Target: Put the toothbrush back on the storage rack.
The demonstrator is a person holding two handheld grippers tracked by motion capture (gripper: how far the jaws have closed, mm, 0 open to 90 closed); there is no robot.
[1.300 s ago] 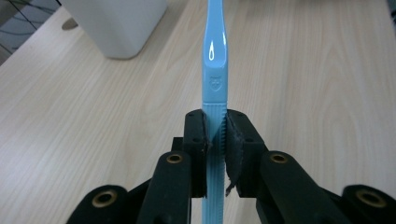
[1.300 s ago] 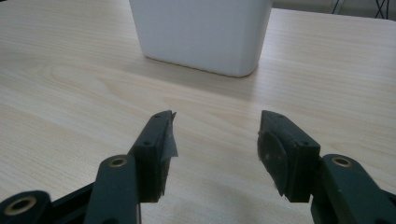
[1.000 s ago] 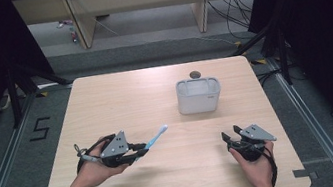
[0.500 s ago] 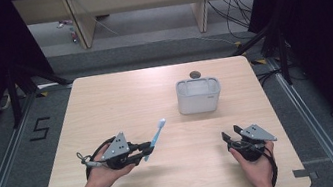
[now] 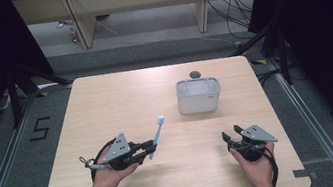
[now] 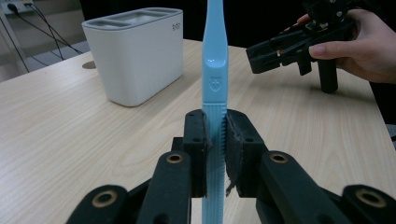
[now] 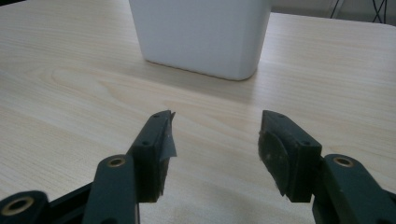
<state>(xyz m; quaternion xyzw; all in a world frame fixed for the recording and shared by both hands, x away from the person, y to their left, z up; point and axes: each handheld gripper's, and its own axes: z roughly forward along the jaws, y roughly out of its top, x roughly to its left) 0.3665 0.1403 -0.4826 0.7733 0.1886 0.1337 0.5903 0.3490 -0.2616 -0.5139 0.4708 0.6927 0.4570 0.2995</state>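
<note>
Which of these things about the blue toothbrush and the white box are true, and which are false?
1. The left gripper is shut on the light blue plastic toothbrush. True.
2. The toothbrush is standing inside the white rounded plastic holder. False: it is in the left gripper, apart from the holder.
3. The right gripper is open with nothing between its jaws. True.
4. The white holder lies tipped over on the light wooden table. False: it stands upright.
5. The right gripper is touching the holder. False: bare table lies between them.
</note>
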